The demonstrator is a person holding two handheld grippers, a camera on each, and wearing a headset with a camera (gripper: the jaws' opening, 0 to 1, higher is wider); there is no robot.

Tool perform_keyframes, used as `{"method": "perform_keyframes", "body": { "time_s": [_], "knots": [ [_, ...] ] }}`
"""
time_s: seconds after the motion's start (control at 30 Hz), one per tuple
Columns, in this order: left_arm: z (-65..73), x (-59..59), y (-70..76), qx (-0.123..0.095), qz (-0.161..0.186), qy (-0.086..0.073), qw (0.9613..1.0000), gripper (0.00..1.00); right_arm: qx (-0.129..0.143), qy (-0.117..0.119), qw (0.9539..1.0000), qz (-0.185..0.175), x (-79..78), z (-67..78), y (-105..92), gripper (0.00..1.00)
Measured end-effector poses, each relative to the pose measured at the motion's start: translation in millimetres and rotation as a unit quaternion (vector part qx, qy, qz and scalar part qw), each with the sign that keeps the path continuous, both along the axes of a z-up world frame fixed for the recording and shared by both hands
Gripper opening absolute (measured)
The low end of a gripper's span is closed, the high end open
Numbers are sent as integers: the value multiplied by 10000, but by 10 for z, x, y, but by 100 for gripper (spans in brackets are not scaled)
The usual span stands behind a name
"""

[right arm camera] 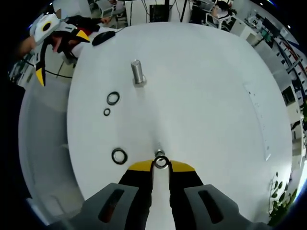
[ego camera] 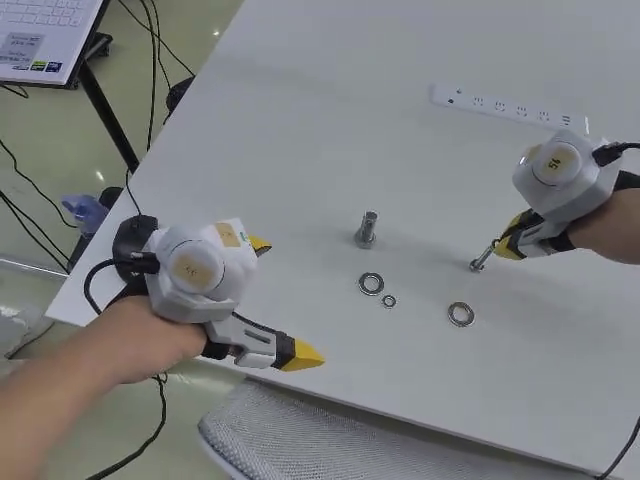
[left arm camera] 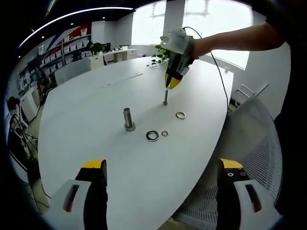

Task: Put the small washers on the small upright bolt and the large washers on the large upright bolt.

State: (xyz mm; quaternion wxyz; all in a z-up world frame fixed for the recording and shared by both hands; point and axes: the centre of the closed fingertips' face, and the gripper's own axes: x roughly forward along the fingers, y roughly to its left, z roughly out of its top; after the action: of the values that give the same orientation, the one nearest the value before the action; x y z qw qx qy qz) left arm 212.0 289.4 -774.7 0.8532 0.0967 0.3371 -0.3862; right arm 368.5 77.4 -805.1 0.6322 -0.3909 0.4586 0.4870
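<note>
Big bolt (ego camera: 367,229) is stood upright mid-table, head down. A large washer (ego camera: 371,284) and a small washer (ego camera: 389,301) are laid flat just in front of it. A second large washer (ego camera: 461,314) is laid near the thin small bolt (ego camera: 480,262), where a ring (right arm camera: 160,162) is pinched at the top (by the right gripper (ego camera: 499,250)).

Bottom centre: right gripper (right arm camera: 160,166) pinching small bolt (right arm camera: 159,155) between yellow tips. Upper centre: large bolt (right arm camera: 138,73) standing upright on white table (right arm camera: 206,86). Large washer (right arm camera: 113,98) and small washer (right arm camera: 106,112) lying close together below-left of it. Second large washer (right arm camera: 119,155) lying just left of tips. Upper left: left gripper (right arm camera: 61,56) hovering, jaws spread wide.
</note>
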Motion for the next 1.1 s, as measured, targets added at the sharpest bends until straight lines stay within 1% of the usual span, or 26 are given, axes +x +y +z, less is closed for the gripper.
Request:
{"method": "perform_keyframes", "body": {
  "time_s": [0.4, 0.93, 1.1],
  "knots": [
    [-16, 0, 18, 0, 11, 2, 10000, 95, -59, 75, 10000, 16, 2, -62, 30, 13],
    [-45, -29, 20, 7, 17, 64, 10000, 93, -112, 66, 9999, 39, -3, -140, 36, 13],
    [-63, -36, 25, 4, 25, 97, 10000, 93, -178, 61, 9998, 63, -1, -189, 14, 13]
  ]
}}
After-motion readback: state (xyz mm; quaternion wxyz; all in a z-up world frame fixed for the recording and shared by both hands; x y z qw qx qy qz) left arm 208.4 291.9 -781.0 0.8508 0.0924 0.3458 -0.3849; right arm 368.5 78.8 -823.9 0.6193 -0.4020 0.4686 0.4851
